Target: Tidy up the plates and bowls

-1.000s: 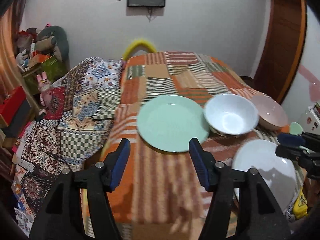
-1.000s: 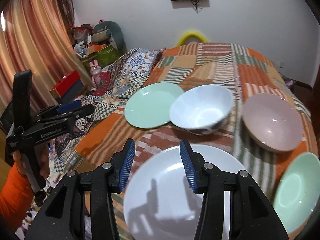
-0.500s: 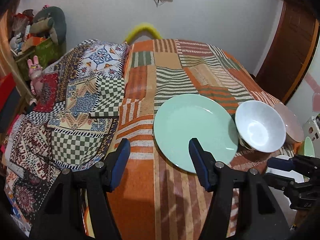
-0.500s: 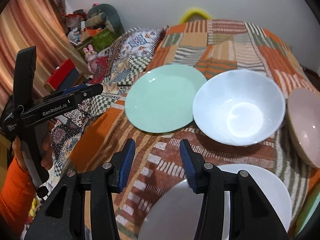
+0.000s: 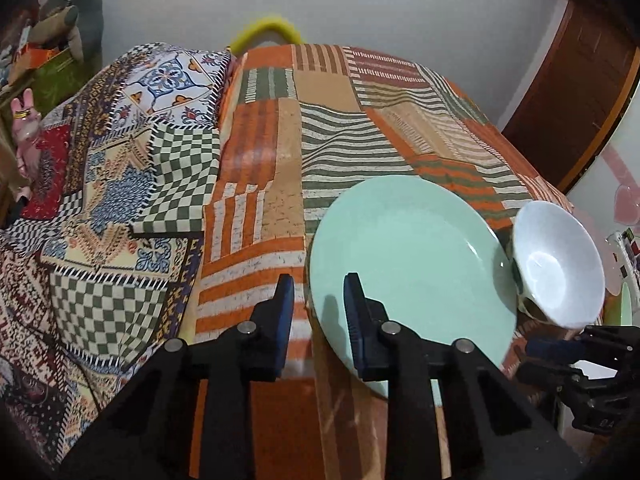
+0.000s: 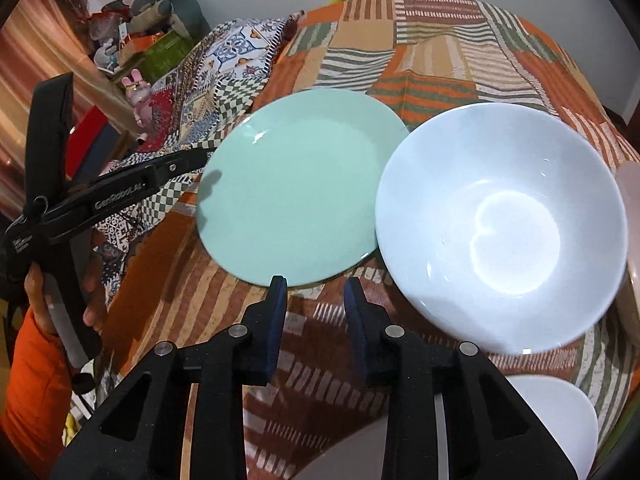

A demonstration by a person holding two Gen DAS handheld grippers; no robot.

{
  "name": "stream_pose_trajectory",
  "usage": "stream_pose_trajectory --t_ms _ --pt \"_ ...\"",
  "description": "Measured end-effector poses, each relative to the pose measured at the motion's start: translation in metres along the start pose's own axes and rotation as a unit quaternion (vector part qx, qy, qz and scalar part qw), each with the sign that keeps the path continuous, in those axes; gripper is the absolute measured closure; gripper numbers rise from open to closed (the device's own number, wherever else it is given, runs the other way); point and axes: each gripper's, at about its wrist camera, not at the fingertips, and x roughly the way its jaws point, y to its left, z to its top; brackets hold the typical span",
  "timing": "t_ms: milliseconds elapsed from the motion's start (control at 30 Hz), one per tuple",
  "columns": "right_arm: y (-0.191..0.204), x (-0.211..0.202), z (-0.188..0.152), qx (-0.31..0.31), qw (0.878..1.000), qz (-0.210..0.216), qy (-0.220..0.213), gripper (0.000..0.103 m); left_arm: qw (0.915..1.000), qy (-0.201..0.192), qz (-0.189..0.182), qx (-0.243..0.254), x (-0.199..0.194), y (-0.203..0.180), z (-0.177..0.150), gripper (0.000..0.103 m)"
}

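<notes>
Round green plate [image 5: 408, 264] glossy; white bowl [image 6: 500, 220] deep, smooth.

A home bedroom: a bed [image 5: 360, 92] under a patchwork cover fills the room, stuffed toys [image 6: 168, 8] pile on boxes beside a curtain [image 6: 36, 60], and a wooden door [image 5: 576, 92] stands in the corner.
</notes>
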Motion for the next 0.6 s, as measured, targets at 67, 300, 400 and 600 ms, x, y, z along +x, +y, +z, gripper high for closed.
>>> stream_pose_trajectory --t_ms 67,300,400,600 --pt "0.002 0.002 0.003 -0.005 1.0 -0.004 0.002 0.081 1.0 0.004 -0.007 0.003 0.008 0.001 0.003 0.078" --pt "0.008 0.013 0.006 -0.018 1.0 -0.014 0.016 0.081 0.9992 0.021 -0.029 -0.015 0.037 0.009 0.008 0.078" --pt "0.006 0.012 0.006 -0.012 1.0 -0.012 0.014 0.081 0.9989 0.014 -0.042 -0.017 0.038 0.009 0.008 0.085" --pt "0.007 0.012 0.007 -0.013 1.0 -0.013 0.016 0.081 0.9992 0.01 -0.036 -0.013 0.029 0.007 0.003 0.087"
